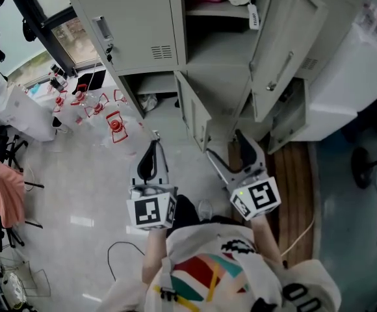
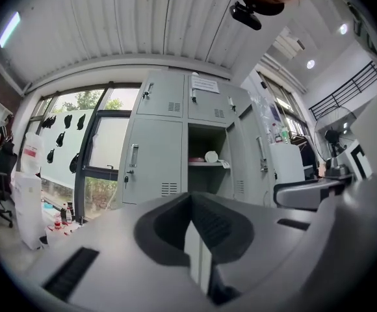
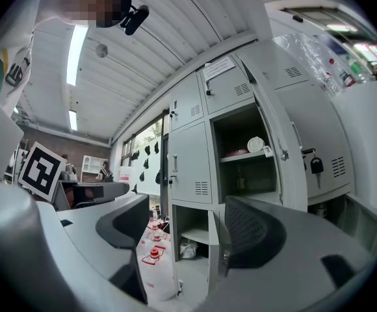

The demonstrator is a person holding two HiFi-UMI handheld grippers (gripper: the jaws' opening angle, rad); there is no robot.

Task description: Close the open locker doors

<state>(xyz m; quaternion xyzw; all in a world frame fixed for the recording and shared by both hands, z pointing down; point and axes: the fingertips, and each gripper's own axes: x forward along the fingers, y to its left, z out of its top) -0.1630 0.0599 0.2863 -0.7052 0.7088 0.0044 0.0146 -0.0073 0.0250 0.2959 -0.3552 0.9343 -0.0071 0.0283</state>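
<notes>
The grey locker bank (image 1: 130,25) stands ahead of me. Its upper middle compartment (image 1: 218,38) is open, the tall door (image 1: 286,51) swung out to the right. Below it a lower door (image 1: 192,109) also hangs open, seen in the right gripper view as a narrow door (image 3: 212,239). My left gripper (image 1: 154,143) is shut and empty, short of the lockers; its jaws meet in the left gripper view (image 2: 190,220). My right gripper (image 1: 231,149) is open and empty, pointing at the lower compartment (image 3: 185,223).
A white round item (image 3: 256,144) lies on the open shelf. Keys (image 3: 316,166) hang from the upper door. Red-capped bottles (image 1: 114,125) crowd the floor at left. A wooden platform (image 1: 299,174) and a white cabinet (image 1: 351,90) are at right. A cable (image 1: 120,249) lies near my feet.
</notes>
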